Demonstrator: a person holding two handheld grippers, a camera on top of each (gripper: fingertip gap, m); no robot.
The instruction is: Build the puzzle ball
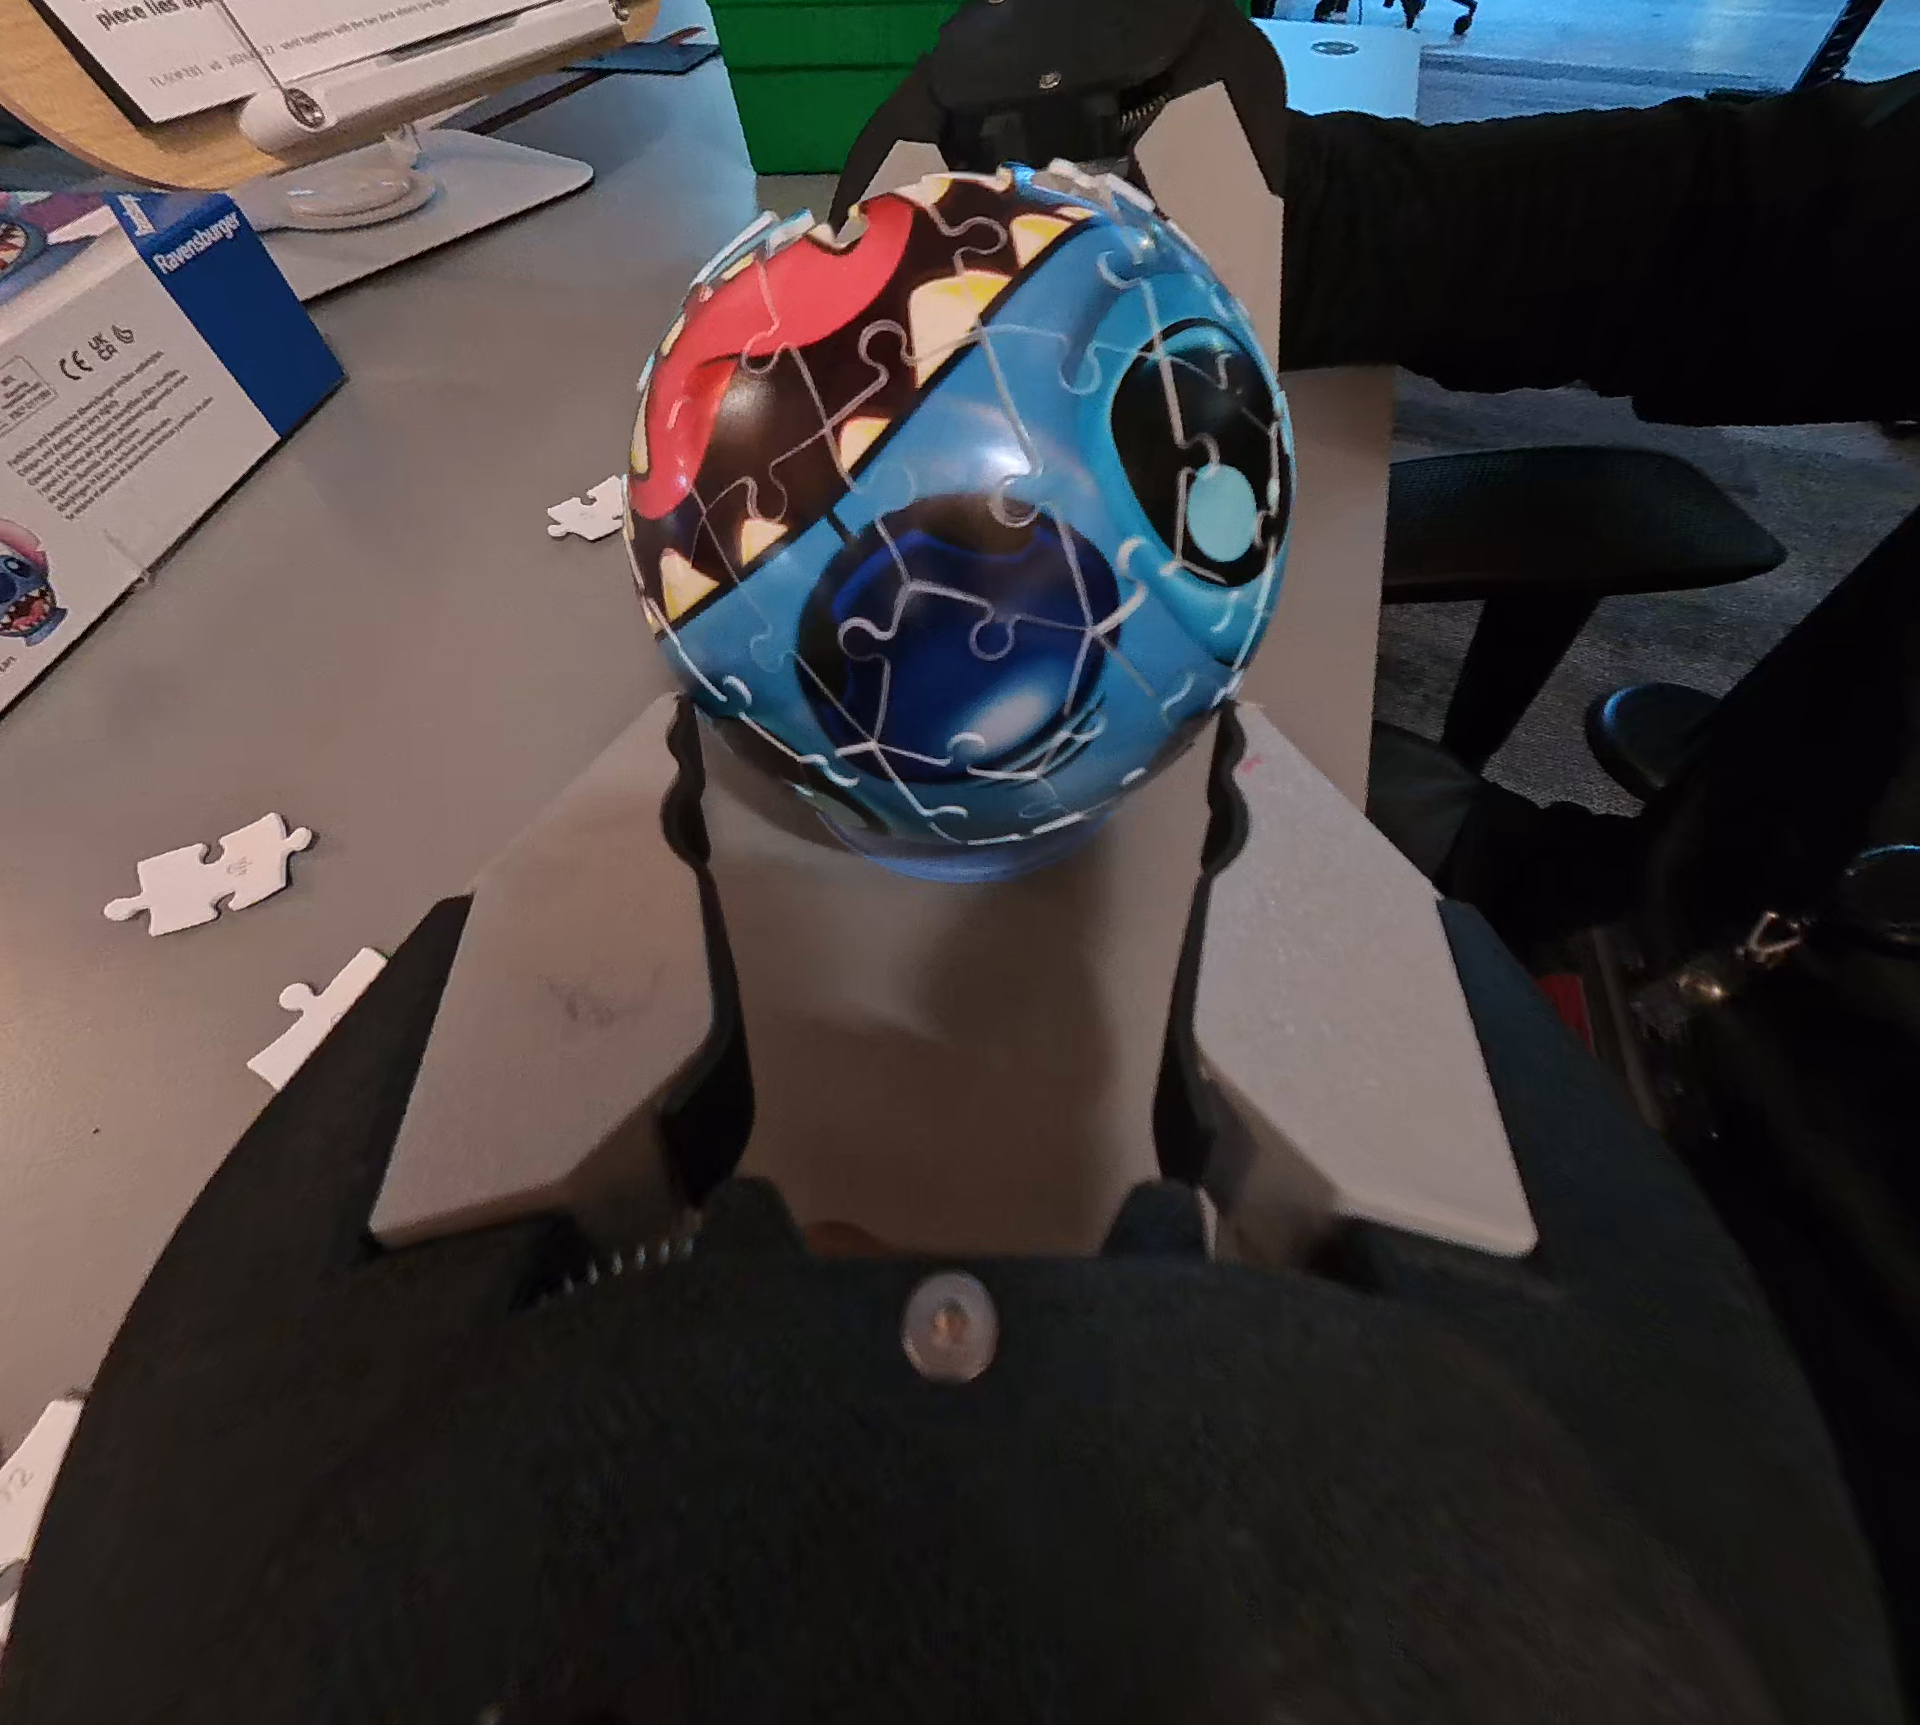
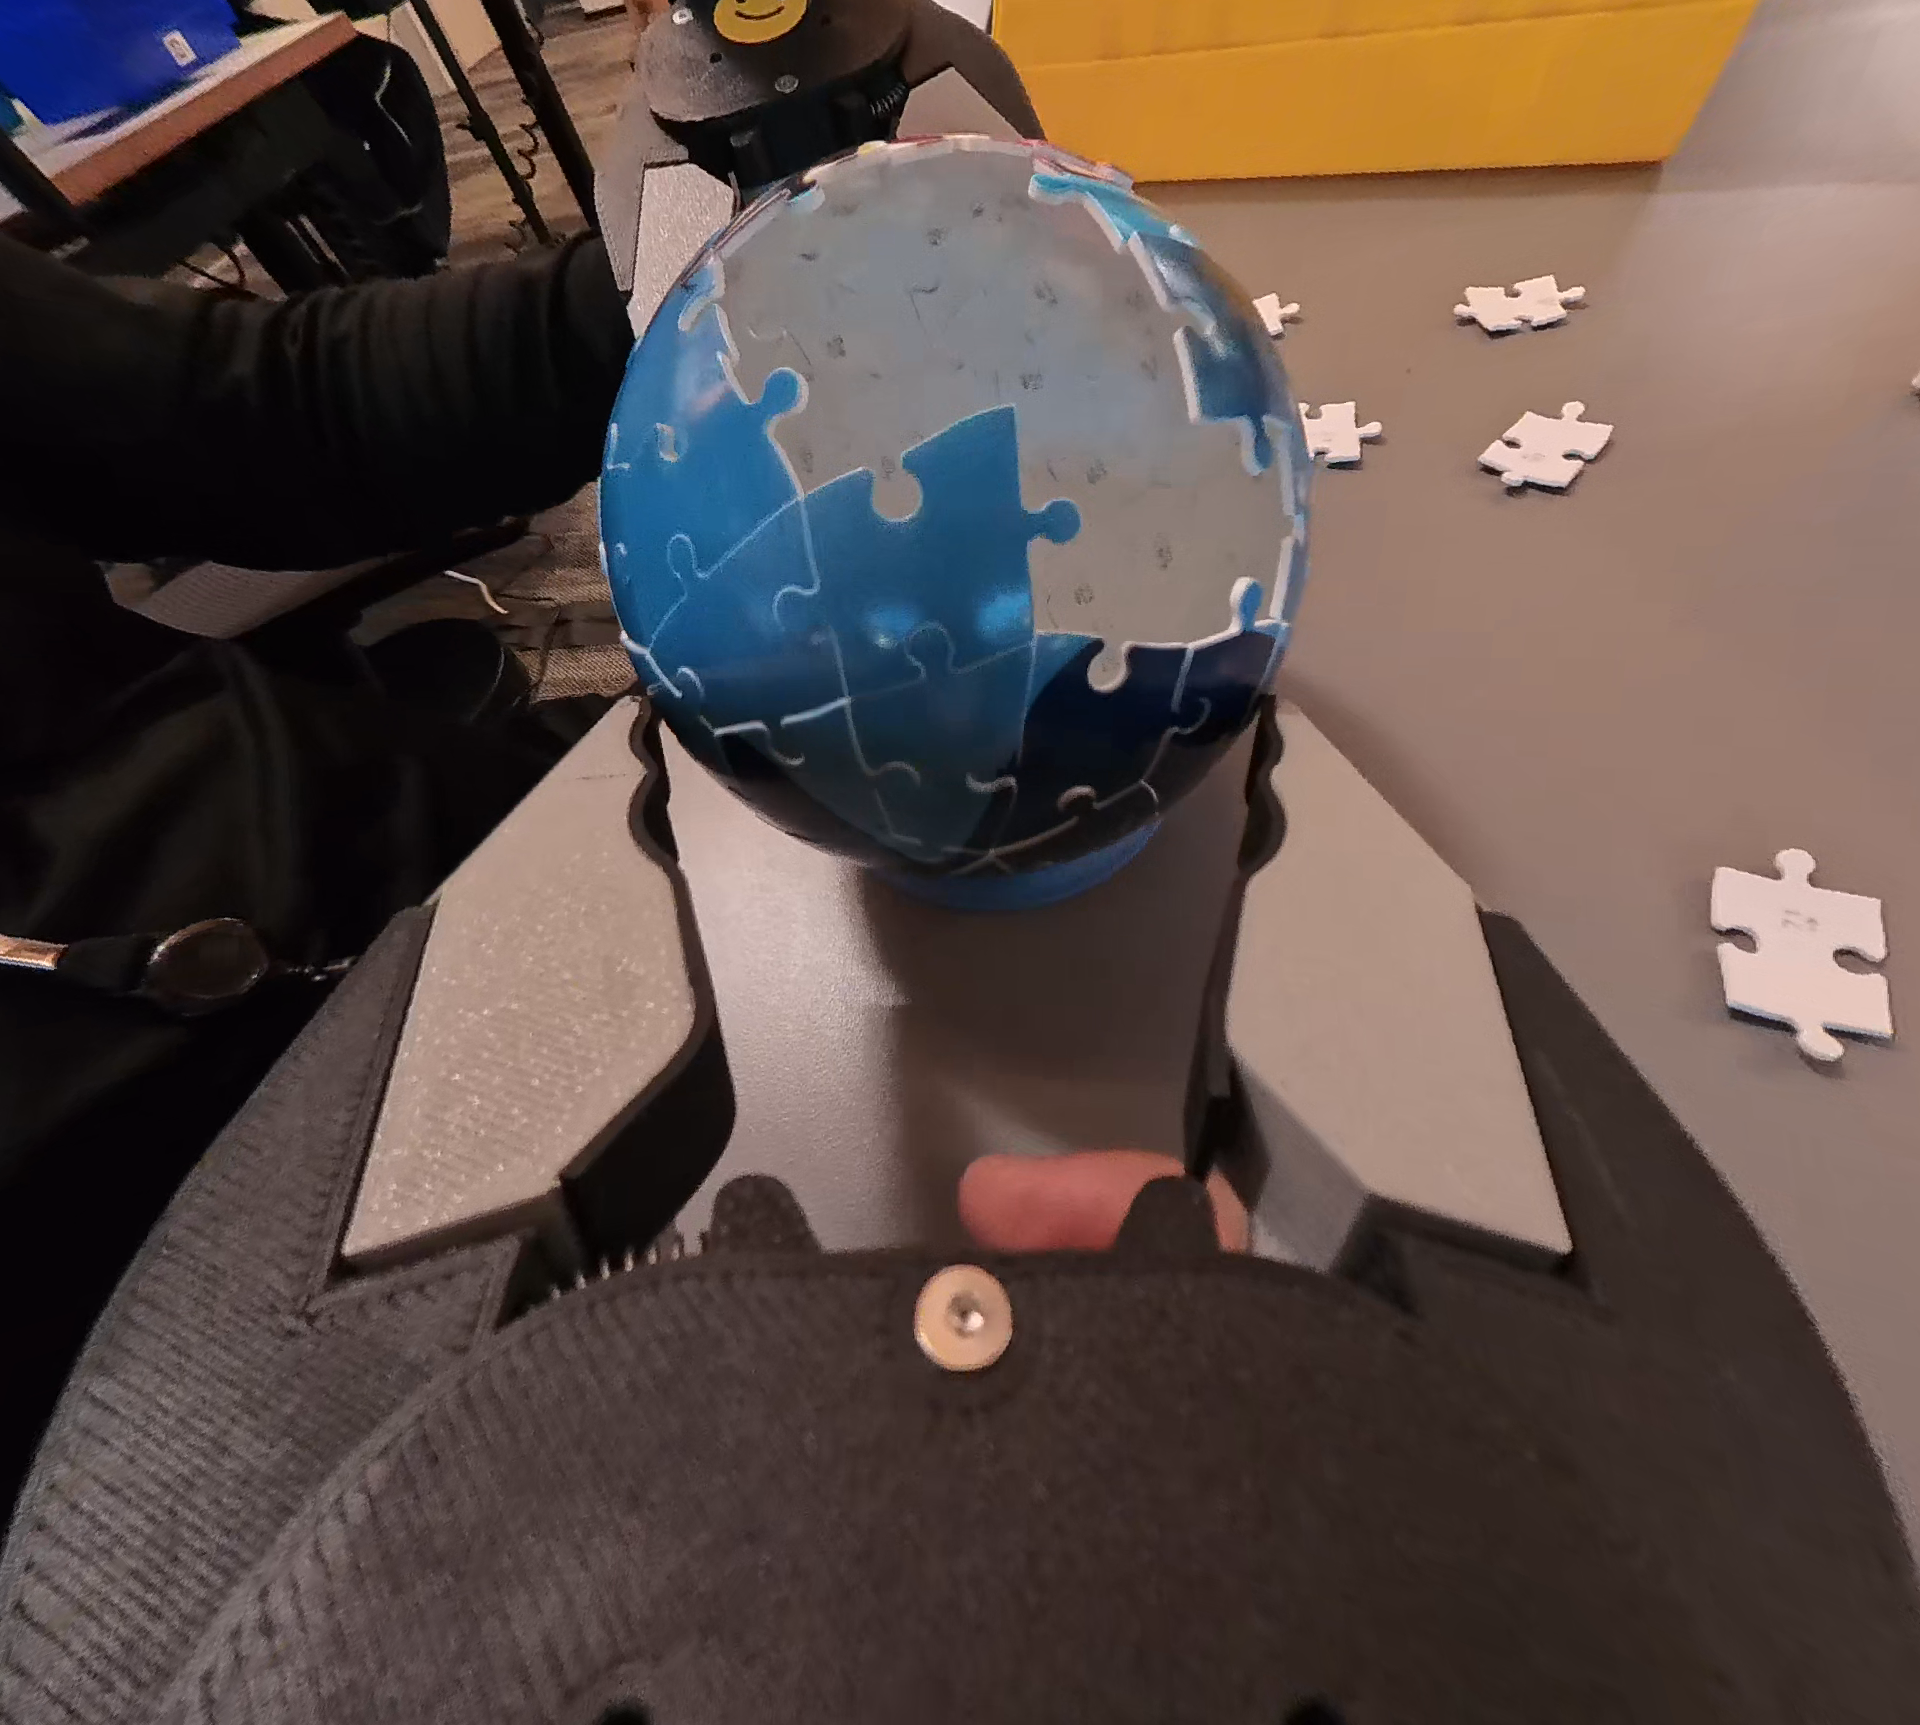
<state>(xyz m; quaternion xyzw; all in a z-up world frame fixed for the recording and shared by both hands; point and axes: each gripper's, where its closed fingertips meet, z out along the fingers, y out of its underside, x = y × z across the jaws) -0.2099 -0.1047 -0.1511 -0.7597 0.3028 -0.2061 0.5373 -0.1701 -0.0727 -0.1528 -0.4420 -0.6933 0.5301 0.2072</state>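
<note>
Puzzle ball [image 1: 961,522] sitting between the fingertips of the left tool [image 1: 954,730], pinched at its lower sides, on a blue base ring. Right tool [image 2: 951,740] opposite, fingers spread around the far half, tips beside the ball; contact unclear. Large gap on the right tool's side, bare inner faces showing. Loose white pieces [image 2: 1543,449] lying face down on the grey table [image 2: 1558,688], right of the right tool. Yellow bin [image 2: 1403,13] beyond them; green bin [image 1: 831,13] behind the right tool.
</note>
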